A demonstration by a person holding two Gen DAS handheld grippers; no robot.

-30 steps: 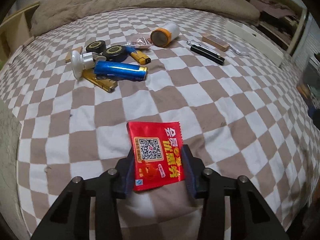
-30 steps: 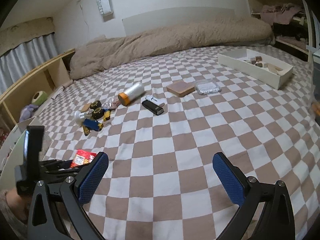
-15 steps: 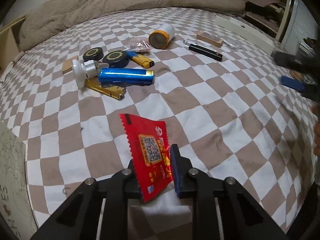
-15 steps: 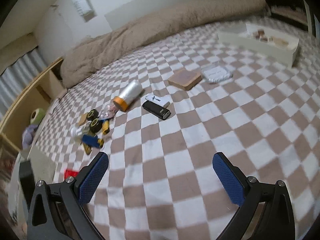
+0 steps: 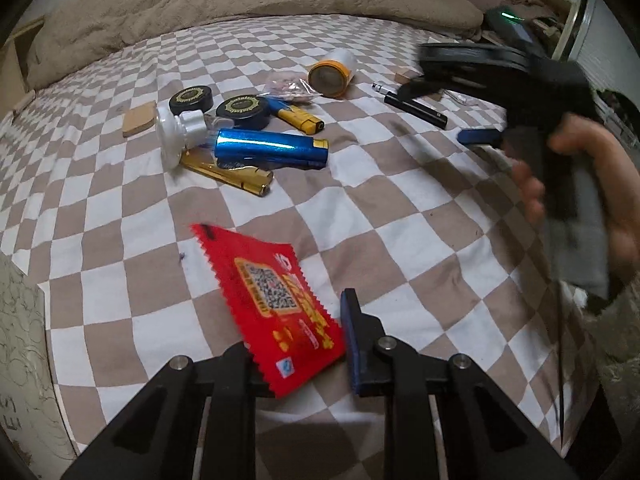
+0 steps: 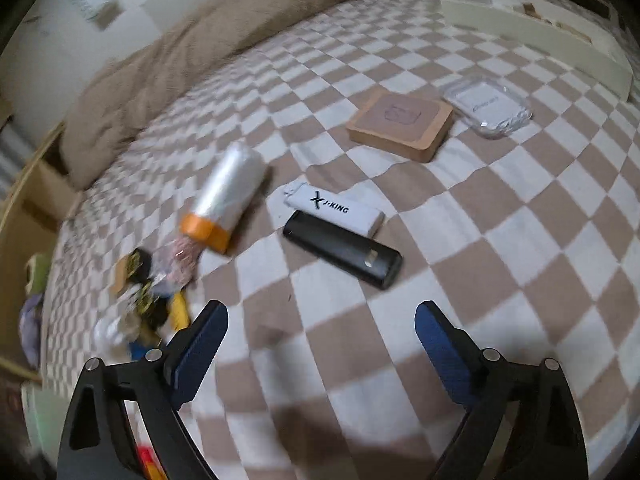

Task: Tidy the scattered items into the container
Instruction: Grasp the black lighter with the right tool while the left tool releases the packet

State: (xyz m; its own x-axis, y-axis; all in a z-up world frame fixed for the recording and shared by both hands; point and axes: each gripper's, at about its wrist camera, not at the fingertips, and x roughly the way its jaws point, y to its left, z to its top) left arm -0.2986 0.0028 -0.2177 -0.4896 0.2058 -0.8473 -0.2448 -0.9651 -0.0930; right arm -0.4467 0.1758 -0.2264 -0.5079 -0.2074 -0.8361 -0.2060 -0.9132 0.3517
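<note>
My left gripper is shut on a red snack packet and holds it above the checkered bed. My right gripper is open and empty, low over the bed just short of a black lighter and a white lighter. It also shows in the left wrist view, held in a hand. A cluster lies farther off: a blue lighter, a gold lighter, two black round tins, a yellow lighter and an orange-ended roll. The white container stands at the far right.
A cork block and a clear plastic case lie beyond the lighters. A brown blanket is heaped along the far side of the bed. A wooden shelf stands at the left.
My left gripper has lifted the red packet off the bed and tilted it. My right gripper has moved forward and down toward the black and white lighters.
</note>
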